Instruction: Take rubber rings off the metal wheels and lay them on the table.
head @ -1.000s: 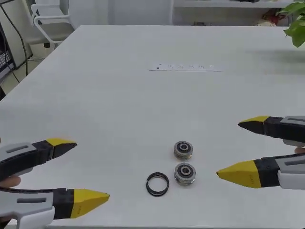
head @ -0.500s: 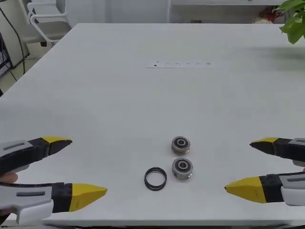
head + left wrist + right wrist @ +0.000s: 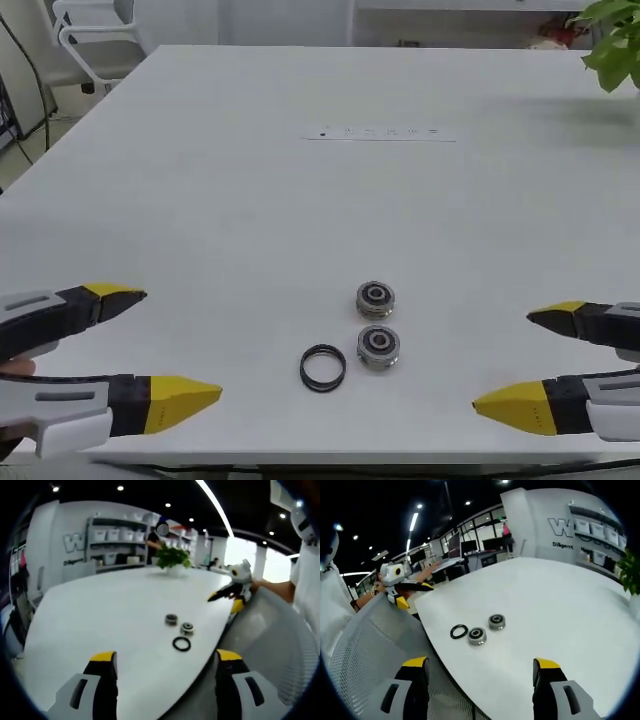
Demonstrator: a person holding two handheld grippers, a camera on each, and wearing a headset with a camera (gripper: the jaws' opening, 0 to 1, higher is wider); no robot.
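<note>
**A:** What's at the left?

**B:** The left gripper [image 3: 167,345]. It hovers over the near edge of the white table [image 3: 200,180], its yellow-tipped jaws spread wide with nothing between them. In its own view the gripper [image 3: 166,657] shows the same wide gap, with bare tabletop beyond.

**A:** And the rubber ring?

**B:** One black rubber ring [image 3: 322,367] lies flat on the table, close to the near edge, roughly midway between the two grippers. It is free of both wheels. It shows in the left gripper view [image 3: 181,643] and in the right gripper view [image 3: 459,631] too.

**A:** The wheels?

**B:** Just right of the ring, not touching it, the nearer wheel [image 3: 378,344] lies flat on its side. The farther wheel [image 3: 375,298] sits right behind it, close by. Both are metal with dark centres. I cannot tell whether either carries a ring.

**A:** Further right?

**B:** The right gripper [image 3: 507,360], also over the near edge, well apart from the wheels. Its jaws stand wide apart and hold nothing. Its own view looks between them at both wheels and the ring.

**A:** Anything behind?

**B:** A thin printed strip [image 3: 378,133] lies mid-table, and a green plant [image 3: 610,40] is at the far right corner.
</note>
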